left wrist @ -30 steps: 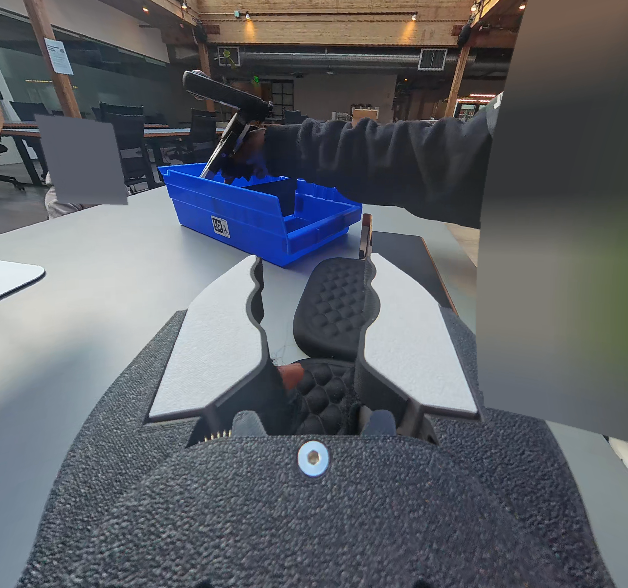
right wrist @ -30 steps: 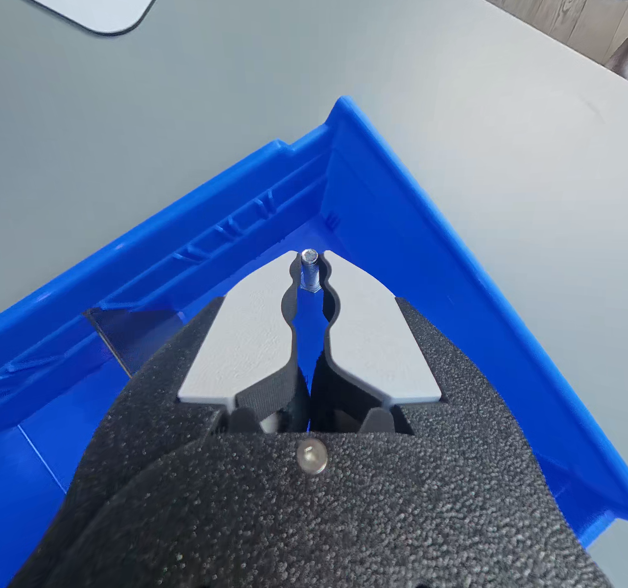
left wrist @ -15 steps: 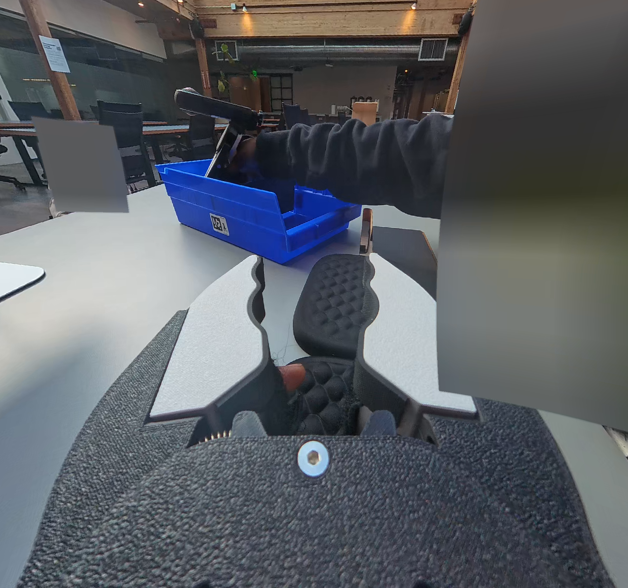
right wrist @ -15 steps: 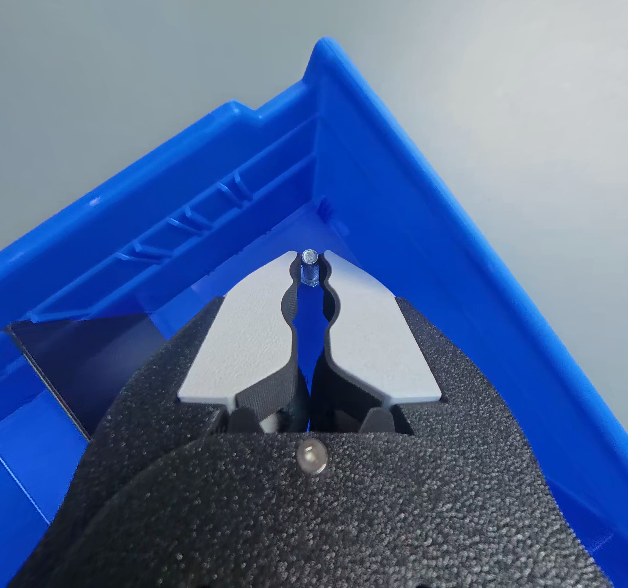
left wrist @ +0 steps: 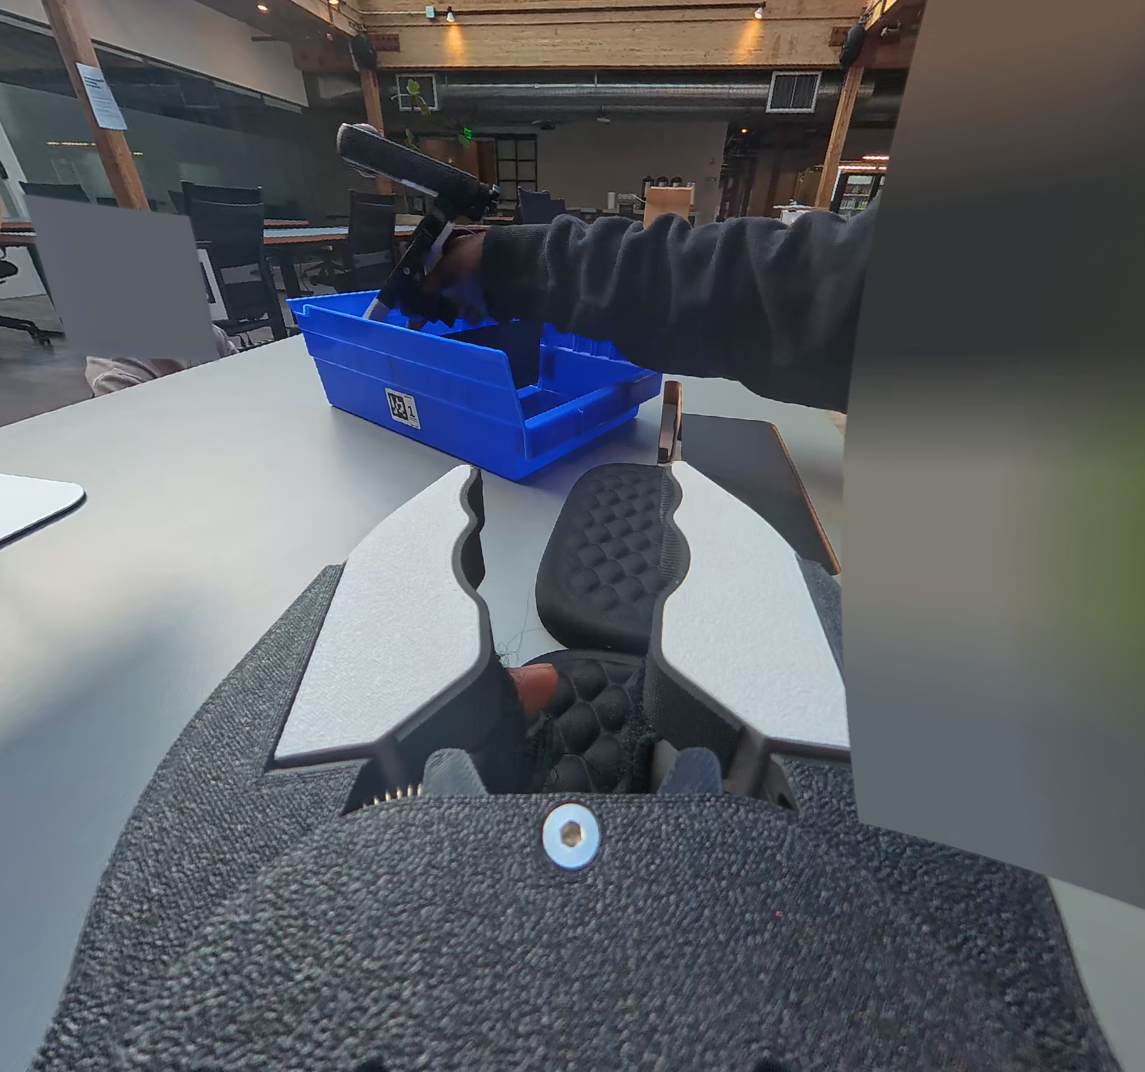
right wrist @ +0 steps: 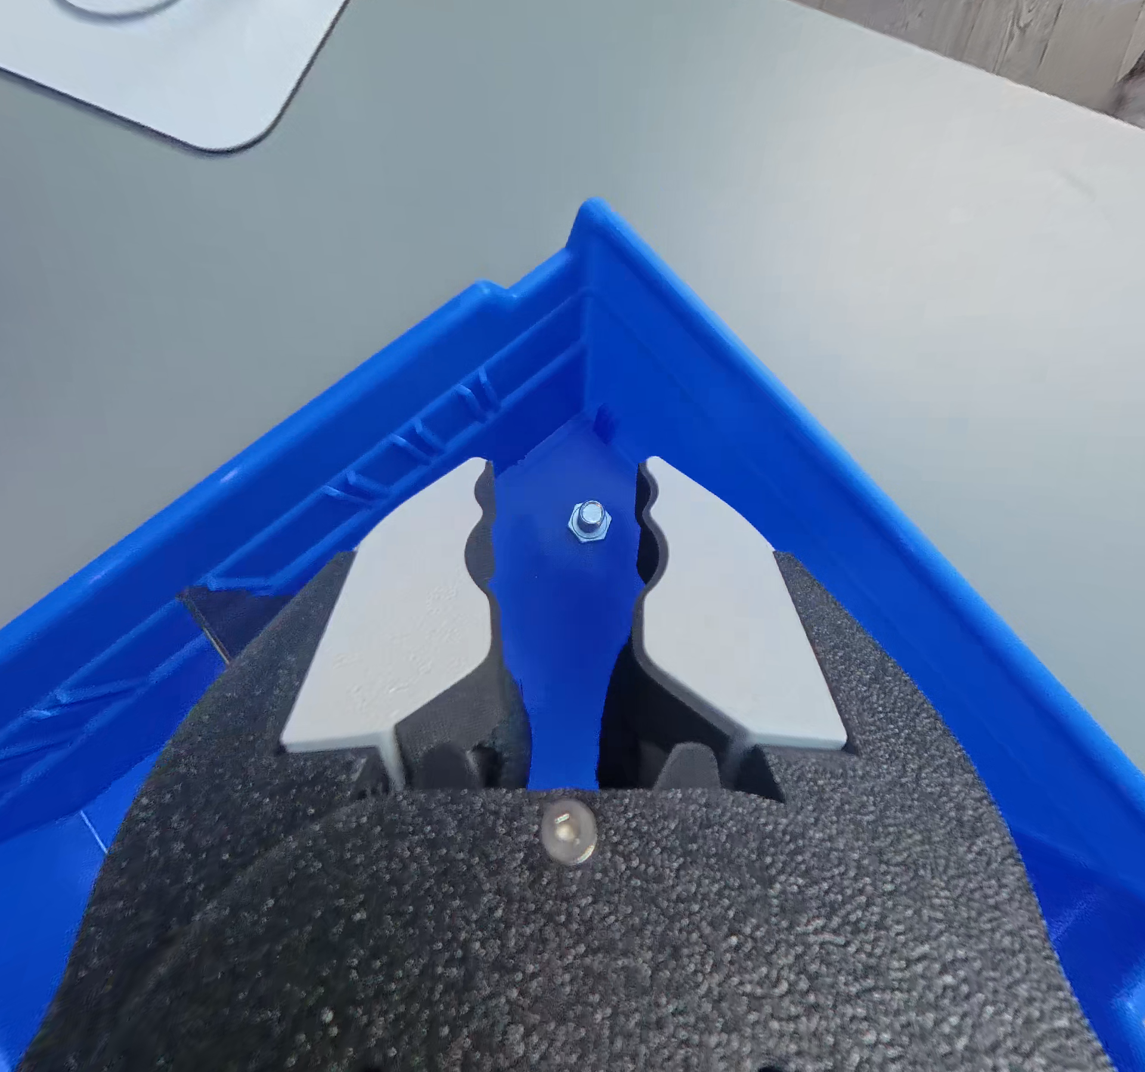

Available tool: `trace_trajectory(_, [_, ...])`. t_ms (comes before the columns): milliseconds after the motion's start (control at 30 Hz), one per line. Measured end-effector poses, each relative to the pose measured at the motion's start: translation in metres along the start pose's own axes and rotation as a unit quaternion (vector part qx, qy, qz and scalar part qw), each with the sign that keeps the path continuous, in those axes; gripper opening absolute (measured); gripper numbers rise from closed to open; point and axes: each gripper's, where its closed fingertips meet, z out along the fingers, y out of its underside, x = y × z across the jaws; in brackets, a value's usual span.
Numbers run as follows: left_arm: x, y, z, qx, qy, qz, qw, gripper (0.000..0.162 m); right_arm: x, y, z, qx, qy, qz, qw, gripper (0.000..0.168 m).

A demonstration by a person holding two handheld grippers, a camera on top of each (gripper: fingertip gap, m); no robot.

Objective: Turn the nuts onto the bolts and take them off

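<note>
A small silver bolt [right wrist: 590, 521] stands on its hex head on the floor of the blue bin [right wrist: 743, 422], near the bin's far corner. My right gripper [right wrist: 564, 509] is open around it, and neither pad touches the bolt. In the left wrist view the right gripper [left wrist: 396, 292] reaches down into the blue bin [left wrist: 471, 397], with its fingertips hidden behind the wall. My left gripper [left wrist: 570, 509] is open and empty above the grey table, in front of the bin.
A black divider [right wrist: 210, 614] stands inside the bin. A white pad [right wrist: 186, 38] carrying a clear item lies on the table beyond the bin; it also shows in the left wrist view [left wrist: 31, 503]. A dark mat [left wrist: 743, 472] lies to the right. A dark sleeve [left wrist: 681, 292] crosses above the bin. About 40 cm separates my left fingertips from my right.
My right gripper was shut on the bolt and has opened, leaving it standing on the bin floor. The left gripper has stayed in place, open.
</note>
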Motion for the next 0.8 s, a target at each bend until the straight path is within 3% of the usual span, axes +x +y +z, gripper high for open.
trace_trajectory(367, [-0.011,-0.006,-0.007,0.003,-0.035,-0.015,0.999,0.051,-0.007,-0.041,-0.042,0.171,0.046,0.106,0.978,0.05])
trace_trajectory(500, [-0.025,-0.037,-0.029,-0.022,-0.082,-0.008,0.996,0.057,-0.038,-0.045,-0.077,0.239,0.04,0.112,0.964,0.054])
trace_trajectory(667, [-0.065,-0.084,-0.111,-0.085,-0.218,0.013,0.972,0.058,-0.086,-0.034,-0.117,0.304,0.028,0.08,0.949,0.056])
trace_trajectory(800, [-0.114,-0.093,-0.216,-0.196,-0.36,-0.008,0.912,0.057,-0.111,-0.025,-0.14,0.349,0.014,0.05,0.936,0.054])
